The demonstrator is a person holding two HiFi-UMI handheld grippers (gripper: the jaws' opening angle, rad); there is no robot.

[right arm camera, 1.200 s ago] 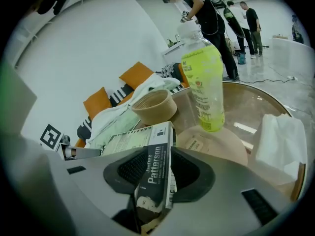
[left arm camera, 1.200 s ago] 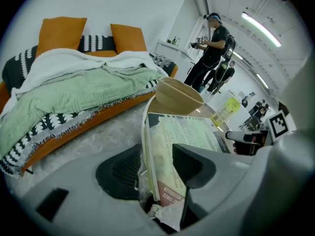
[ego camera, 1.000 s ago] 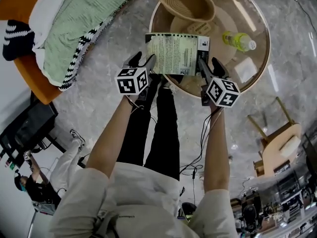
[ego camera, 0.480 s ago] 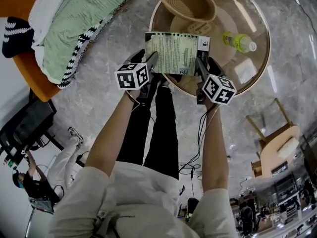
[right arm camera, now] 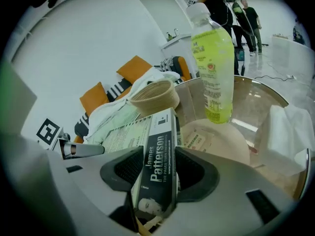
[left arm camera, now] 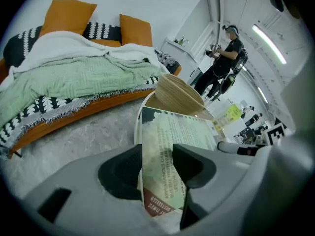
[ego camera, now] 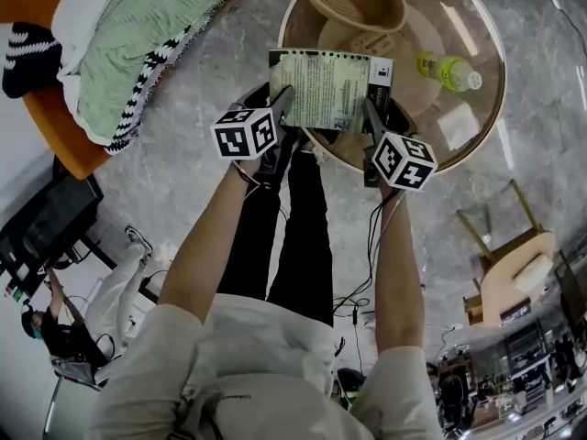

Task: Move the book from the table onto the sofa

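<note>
There the left gripper had its fingers closing on the page edge of the pale green paperback book; the right gripper had its fingers closing on the dark spine. It was gripped from both sides, probably to lift it level off the round glass surface toward the orange sofa, left of the fingers.

We are holding the book between the left gripper, jaws closing on it, and the right gripper, over the table's near edge. The basket is lying beyond, the bottle further right, the sofa leftward.
</note>
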